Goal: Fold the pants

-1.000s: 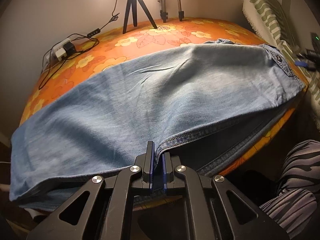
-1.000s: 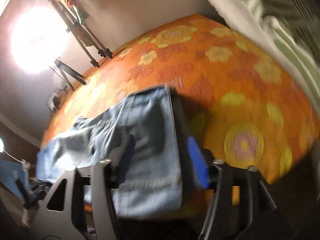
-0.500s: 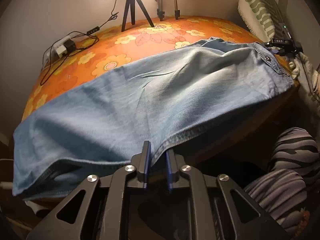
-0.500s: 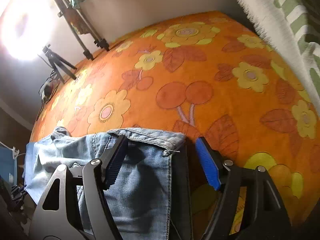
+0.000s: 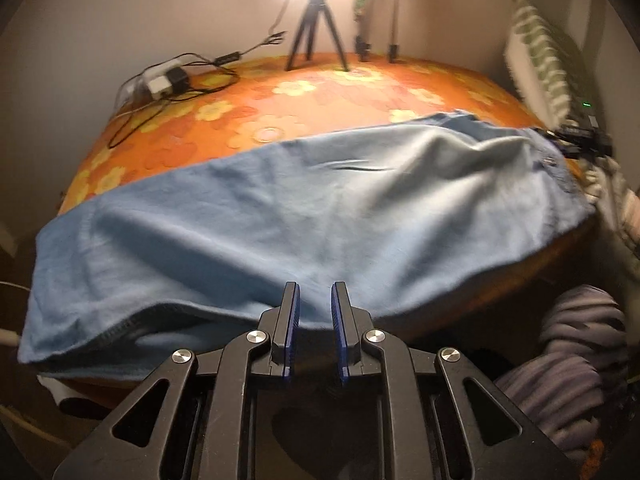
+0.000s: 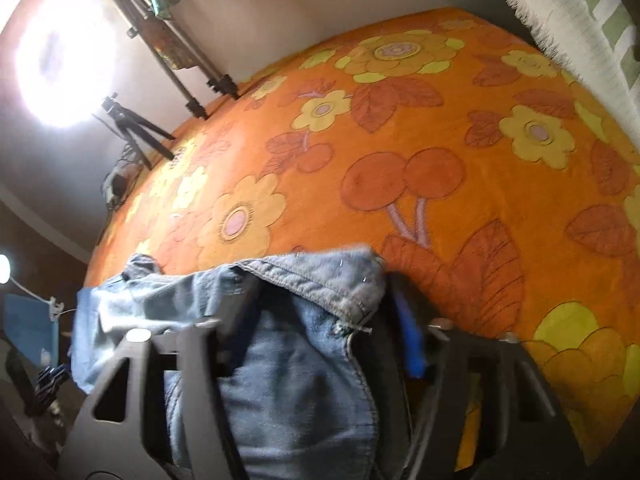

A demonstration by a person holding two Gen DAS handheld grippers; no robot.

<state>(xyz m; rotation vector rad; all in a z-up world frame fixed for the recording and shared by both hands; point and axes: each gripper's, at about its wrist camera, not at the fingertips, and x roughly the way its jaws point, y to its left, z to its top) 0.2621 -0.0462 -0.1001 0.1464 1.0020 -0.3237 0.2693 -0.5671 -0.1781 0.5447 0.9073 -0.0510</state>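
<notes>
Light blue jeans lie stretched across the table's orange flowered cloth, waist to the right and leg ends to the left. My left gripper hovers just off their near edge. Its jaws stand a little apart with nothing between them. In the right wrist view the jeans' waistband corner bunches up between my right gripper's fingers. These jaws are closing, and a dark gap still shows beside the blue pad. The left finger is blurred.
Tripods and a bright lamp stand at the table's far edge, and a plug block with cables lies at the far left. A green-striped white cloth hangs at the right. A person's striped trouser leg is below the table's near right.
My left jaws opened, let go of the jeans' near edge and drew back from it. The right gripper came down over the waistband corner, which now bunches between its narrowing fingers.
</notes>
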